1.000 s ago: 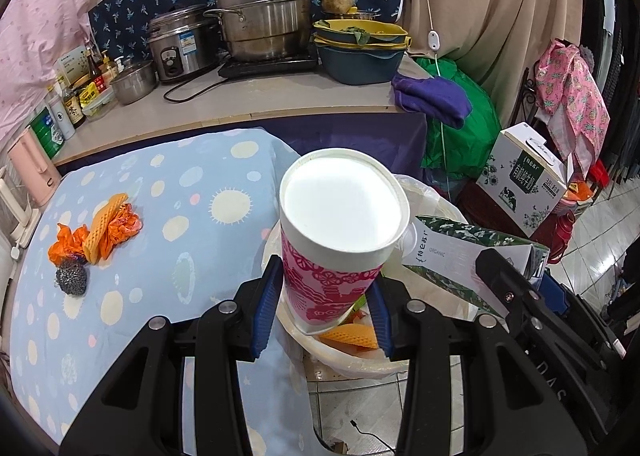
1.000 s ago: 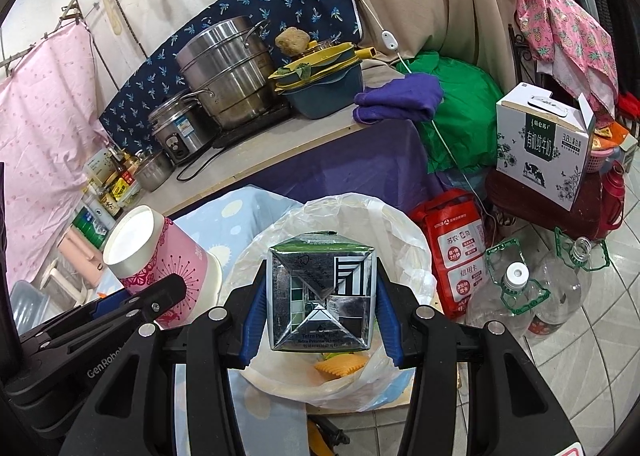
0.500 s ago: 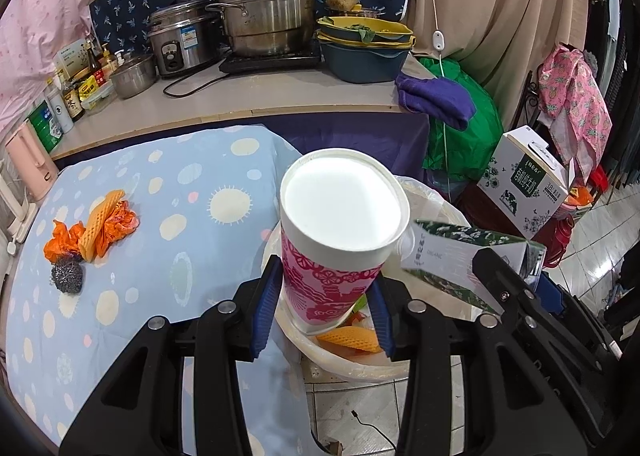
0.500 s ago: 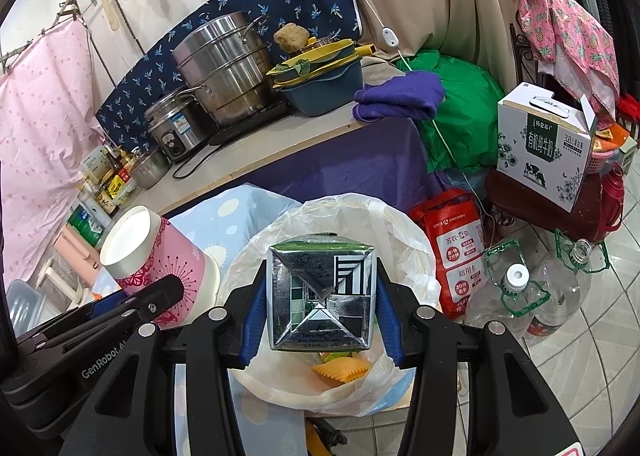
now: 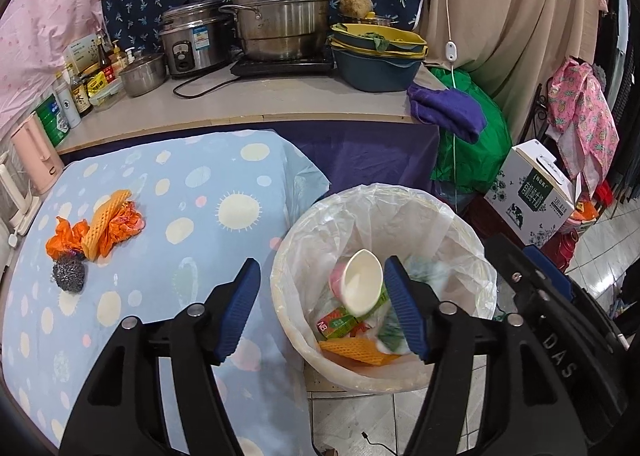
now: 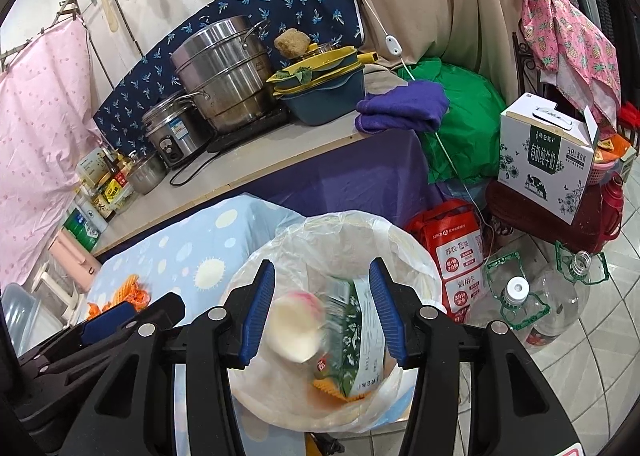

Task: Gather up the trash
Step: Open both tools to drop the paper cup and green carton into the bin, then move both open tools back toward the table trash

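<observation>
A bin lined with a clear bag (image 5: pixel 400 204) (image 6: pixel 344 224) stands beside the table. A pink and white paper cup (image 5: pixel 360 284) (image 6: pixel 294 326) lies tilted inside it, blurred. A green milk carton (image 6: pixel 356 332) (image 5: pixel 420 272) is inside too, blurred. A small red-green box (image 5: pixel 334 326) and orange foam net (image 5: pixel 352 348) lie at the bottom. My left gripper (image 5: pixel 320 308) is open and empty over the bin's left rim. My right gripper (image 6: pixel 322 312) is open and empty above the bin. Orange wrappers with foam net (image 5: pixel 100 228) and a steel scourer (image 5: pixel 68 274) lie on the blue spotted tablecloth (image 5: pixel 168 224).
A counter behind holds a steamer pot (image 5: pixel 284 24), rice cooker (image 5: pixel 192 44), basins (image 5: pixel 376 56) and bottles (image 5: pixel 80 92). On the floor to the right are a milk box (image 6: pixel 548 160), red bag (image 6: pixel 456 256) and empty plastic bottles (image 6: pixel 520 304).
Both grippers have opened. The paper cup left the left gripper and the milk carton left the right gripper; both now sit down inside the bin.
</observation>
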Available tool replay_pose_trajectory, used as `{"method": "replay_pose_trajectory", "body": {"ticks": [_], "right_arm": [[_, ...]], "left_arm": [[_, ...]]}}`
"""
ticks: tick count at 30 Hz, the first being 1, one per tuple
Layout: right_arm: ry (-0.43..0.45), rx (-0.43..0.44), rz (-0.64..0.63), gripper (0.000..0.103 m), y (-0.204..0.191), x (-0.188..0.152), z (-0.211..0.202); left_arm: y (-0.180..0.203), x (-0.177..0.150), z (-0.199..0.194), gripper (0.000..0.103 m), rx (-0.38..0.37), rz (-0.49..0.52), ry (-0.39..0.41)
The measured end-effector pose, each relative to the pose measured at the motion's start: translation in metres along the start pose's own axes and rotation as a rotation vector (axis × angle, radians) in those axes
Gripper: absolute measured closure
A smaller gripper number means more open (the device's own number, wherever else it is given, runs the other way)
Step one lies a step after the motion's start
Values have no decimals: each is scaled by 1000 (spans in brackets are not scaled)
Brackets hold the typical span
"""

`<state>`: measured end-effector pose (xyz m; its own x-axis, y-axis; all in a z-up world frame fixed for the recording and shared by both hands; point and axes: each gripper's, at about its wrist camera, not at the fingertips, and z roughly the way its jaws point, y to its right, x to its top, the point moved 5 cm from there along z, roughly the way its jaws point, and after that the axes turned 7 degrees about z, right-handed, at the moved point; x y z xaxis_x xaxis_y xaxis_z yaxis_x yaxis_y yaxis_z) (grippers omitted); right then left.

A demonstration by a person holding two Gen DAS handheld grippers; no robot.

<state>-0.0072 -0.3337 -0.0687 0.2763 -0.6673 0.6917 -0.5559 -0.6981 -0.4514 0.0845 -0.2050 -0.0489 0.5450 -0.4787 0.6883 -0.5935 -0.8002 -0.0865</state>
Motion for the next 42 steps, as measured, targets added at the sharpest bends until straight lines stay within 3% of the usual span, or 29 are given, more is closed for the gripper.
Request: {"method": "replay_pose_trajectory", "body": {"ticks": [26,42], "right_arm": [[19,26,-52,52,-39,-2,-20],[1,77,-155,52,-110,-26,-24]], "left_arm": [[-34,-2,-19,38,8,-66,28],[-105,-19,-44,33,56,-174,58]]}}
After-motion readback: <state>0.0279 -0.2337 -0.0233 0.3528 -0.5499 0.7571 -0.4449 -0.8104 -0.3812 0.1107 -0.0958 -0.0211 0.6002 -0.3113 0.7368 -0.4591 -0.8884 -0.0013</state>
